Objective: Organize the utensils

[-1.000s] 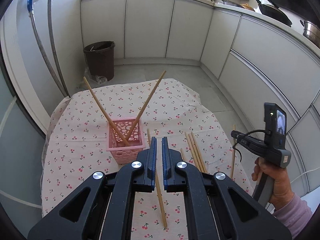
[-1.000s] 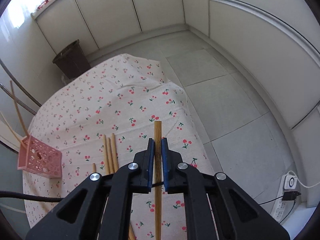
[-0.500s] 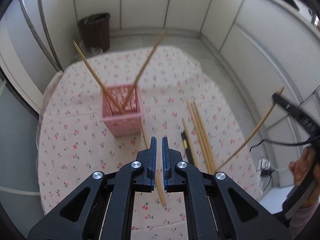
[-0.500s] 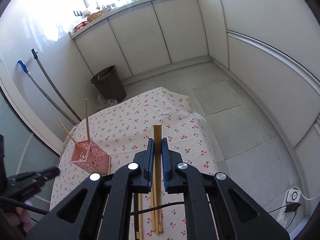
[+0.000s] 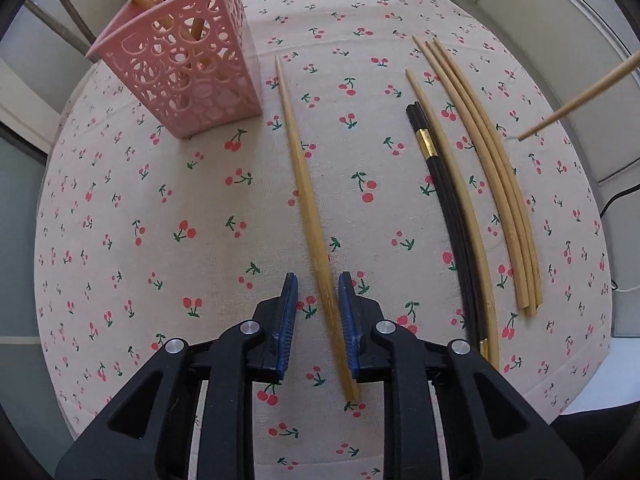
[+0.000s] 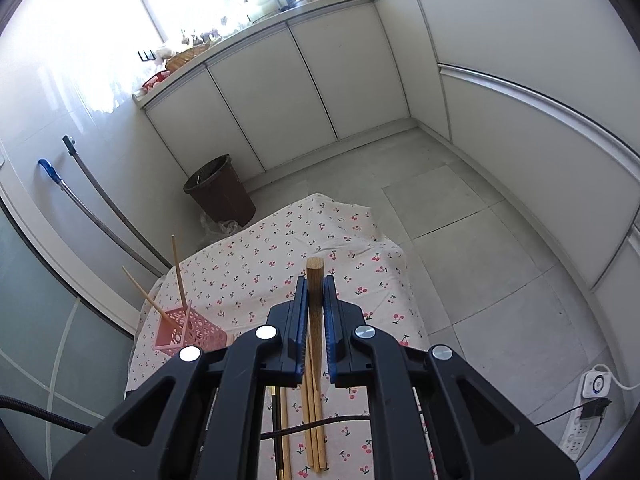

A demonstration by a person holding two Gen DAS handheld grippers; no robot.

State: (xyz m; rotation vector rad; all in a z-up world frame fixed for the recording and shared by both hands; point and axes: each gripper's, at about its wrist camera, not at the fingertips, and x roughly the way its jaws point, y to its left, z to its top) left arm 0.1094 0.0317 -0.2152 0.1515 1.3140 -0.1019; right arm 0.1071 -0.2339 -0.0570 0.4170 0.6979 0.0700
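Close over the cherry-print cloth point(image 5: 168, 208) the left gripper point(image 5: 318, 294) is opening its jaws astride a lone bamboo chopstick point(image 5: 304, 184) (pads not pressing it), while the right gripper point(image 6: 316, 292) stays clenched on another chopstick point(image 6: 315, 280), the pink basket point(image 5: 192, 76) standing farther back

Left gripper point(image 5: 318, 292): black angular plastic arms, silver round screws, ribbed blue pads point(image 5: 290, 312). Right gripper point(image 6: 316, 292): same build; black braided cable point(image 6: 44, 416) trailing at lower left.
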